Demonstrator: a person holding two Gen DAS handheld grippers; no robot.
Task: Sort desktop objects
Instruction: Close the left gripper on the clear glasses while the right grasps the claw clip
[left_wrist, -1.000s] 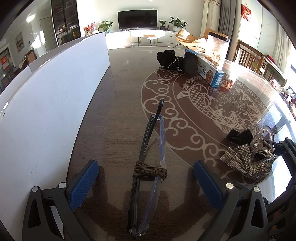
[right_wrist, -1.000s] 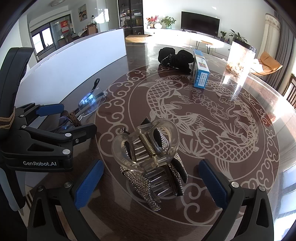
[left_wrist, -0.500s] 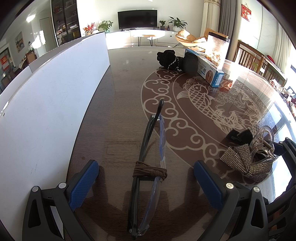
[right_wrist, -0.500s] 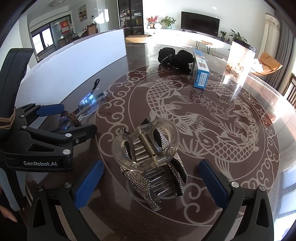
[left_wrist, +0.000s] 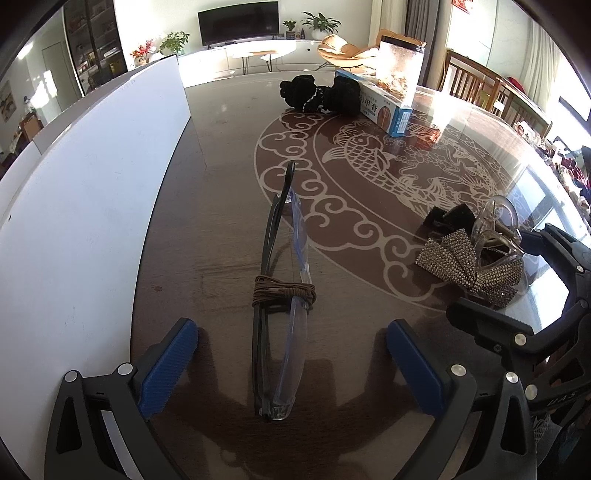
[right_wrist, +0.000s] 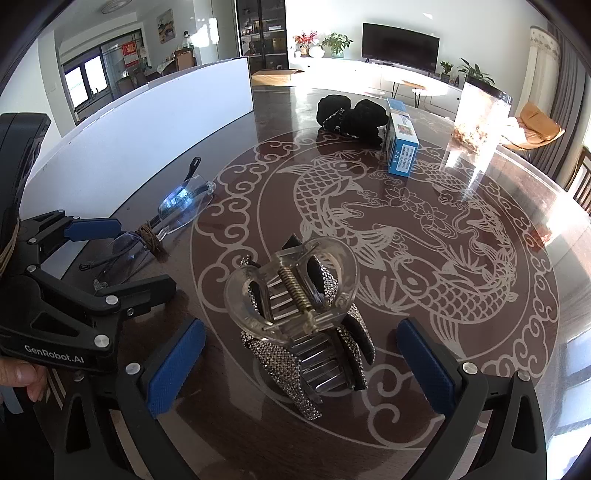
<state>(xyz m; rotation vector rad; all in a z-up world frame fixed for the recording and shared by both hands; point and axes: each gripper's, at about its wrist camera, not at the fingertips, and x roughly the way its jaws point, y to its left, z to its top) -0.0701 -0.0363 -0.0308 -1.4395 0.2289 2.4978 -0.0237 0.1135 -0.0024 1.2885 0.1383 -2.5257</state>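
Left wrist view: left gripper (left_wrist: 288, 363) low over the dark brown glossy worktop (left_wrist: 221, 206) with its pale carp-and-cloud inlay, blue-padded fingers (left_wrist: 168, 369) spread wide, gripping nothing. Folded clear-lens glasses with black temples, bound by a brown cord (left_wrist: 282, 295), lie lengthwise between the fingers at frame centre, touching neither pad. White board panel (left_wrist: 81, 206) fills the left of the frame. Rhinestone-covered clear plastic hair claw clip (left_wrist: 476, 254) sits at right-centre, next to the right gripper's black body at lower right. Black fabric bundle (left_wrist: 319, 94) and blue-and-white carton (left_wrist: 384, 110) touch each other at upper centre. Right wrist view: right gripper (right_wrist: 301, 365) also wide open and empty, fingers (right_wrist: 424, 367) straddling the claw clip (right_wrist: 299, 314) at lower centre, clear of both pads. Glasses (right_wrist: 162, 225) at centre left, between the left gripper's fingers. Thumb (right_wrist: 22, 376) visible at left edge, on the left gripper's housing.
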